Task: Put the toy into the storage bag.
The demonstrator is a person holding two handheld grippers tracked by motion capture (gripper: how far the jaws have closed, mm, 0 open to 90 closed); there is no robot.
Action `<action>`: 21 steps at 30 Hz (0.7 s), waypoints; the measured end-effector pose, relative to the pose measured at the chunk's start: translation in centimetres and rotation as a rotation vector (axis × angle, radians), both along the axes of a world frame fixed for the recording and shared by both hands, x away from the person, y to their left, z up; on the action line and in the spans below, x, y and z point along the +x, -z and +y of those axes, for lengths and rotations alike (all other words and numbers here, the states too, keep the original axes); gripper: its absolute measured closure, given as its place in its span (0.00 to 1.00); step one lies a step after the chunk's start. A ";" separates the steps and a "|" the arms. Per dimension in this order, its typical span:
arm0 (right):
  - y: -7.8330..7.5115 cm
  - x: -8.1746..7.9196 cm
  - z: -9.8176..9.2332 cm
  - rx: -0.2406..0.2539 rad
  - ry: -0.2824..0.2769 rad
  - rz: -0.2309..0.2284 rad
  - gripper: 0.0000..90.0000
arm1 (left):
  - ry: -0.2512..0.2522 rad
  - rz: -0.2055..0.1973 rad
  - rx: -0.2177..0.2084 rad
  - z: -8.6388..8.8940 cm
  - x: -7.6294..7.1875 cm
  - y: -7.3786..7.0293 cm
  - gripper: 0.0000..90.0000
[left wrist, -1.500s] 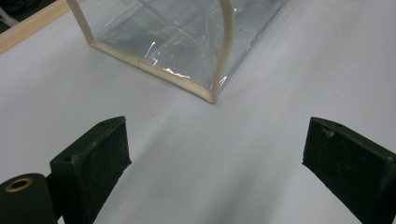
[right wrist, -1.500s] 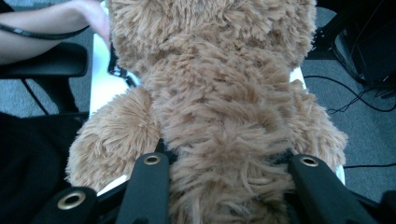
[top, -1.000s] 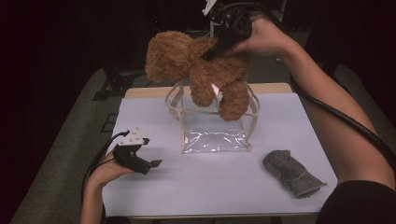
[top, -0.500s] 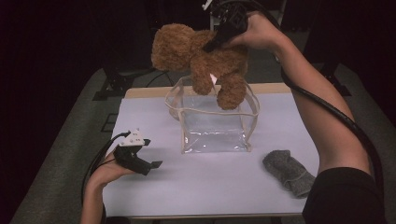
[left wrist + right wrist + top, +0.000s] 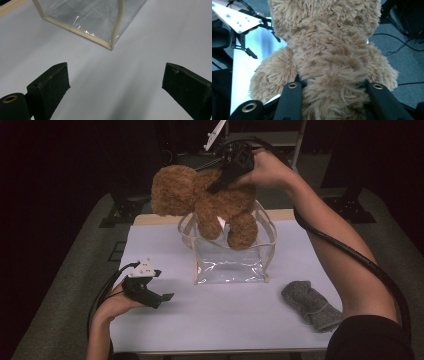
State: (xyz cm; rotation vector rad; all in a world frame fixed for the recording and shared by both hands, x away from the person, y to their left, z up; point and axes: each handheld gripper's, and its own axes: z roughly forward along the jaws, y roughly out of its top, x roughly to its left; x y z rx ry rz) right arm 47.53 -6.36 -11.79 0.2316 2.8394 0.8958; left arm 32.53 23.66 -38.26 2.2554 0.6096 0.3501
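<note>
My right tongs (image 5: 216, 187) grip the bear (image 5: 210, 205) at its back, legs over the bag (image 5: 230, 265); left tongs (image 5: 162, 297) gape empty on the worktop (image 5: 225, 320).

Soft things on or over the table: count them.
2. The brown teddy bear hangs in the right hand-held gripper over the clear bag; the grey sock lies at the table's right.

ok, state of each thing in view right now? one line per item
teddy bear: held in the air, legs dipping into the top of the bag.
clear bag: upright on the table, top open, nothing resting on its bottom.
grey sock: lying loose on the table, untouched.
right gripper: shut on the teddy bear's body.
left gripper: open, holding nothing, low over the table beside the bag.
</note>
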 end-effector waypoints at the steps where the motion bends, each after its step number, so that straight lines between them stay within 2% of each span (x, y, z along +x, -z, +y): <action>1: 0.2 0.0 0.0 0.000 0.003 0.006 0.69 | 0.001 0.001 0.001 0.0 0.0 0.0 0.07; 4: 0.9 0.5 -0.4 -0.004 0.011 0.017 0.69 | 0.002 0.001 -0.001 0.0 0.0 0.0 0.07; 6: 1.5 1.1 -0.8 -0.012 0.036 0.023 0.69 | 0.000 0.003 -0.004 0.0 0.0 0.1 0.07; 7: 2.0 1.9 -1.4 -0.022 0.053 0.027 0.69 | -0.002 0.006 -0.005 0.1 0.1 0.1 0.07; 9: 2.2 2.1 -1.6 -0.025 0.064 0.030 0.69 | -0.002 0.009 -0.002 0.1 0.1 0.2 0.07; 10: 2.7 3.0 -2.4 -0.027 0.093 0.037 0.69 | -0.005 0.012 -0.006 0.1 0.1 0.2 0.07; 12: 2.9 3.4 -3.0 -0.024 0.111 0.040 0.69 | -0.005 0.012 -0.004 0.2 0.1 0.2 0.07; 16: 3.8 3.8 -3.8 -0.026 0.138 0.043 0.69 | -0.001 0.013 0.000 0.2 0.1 0.3 0.07; 21: 4.8 3.5 -3.8 -0.027 0.119 0.051 0.69 | 0.000 0.012 0.000 0.2 0.1 0.2 0.07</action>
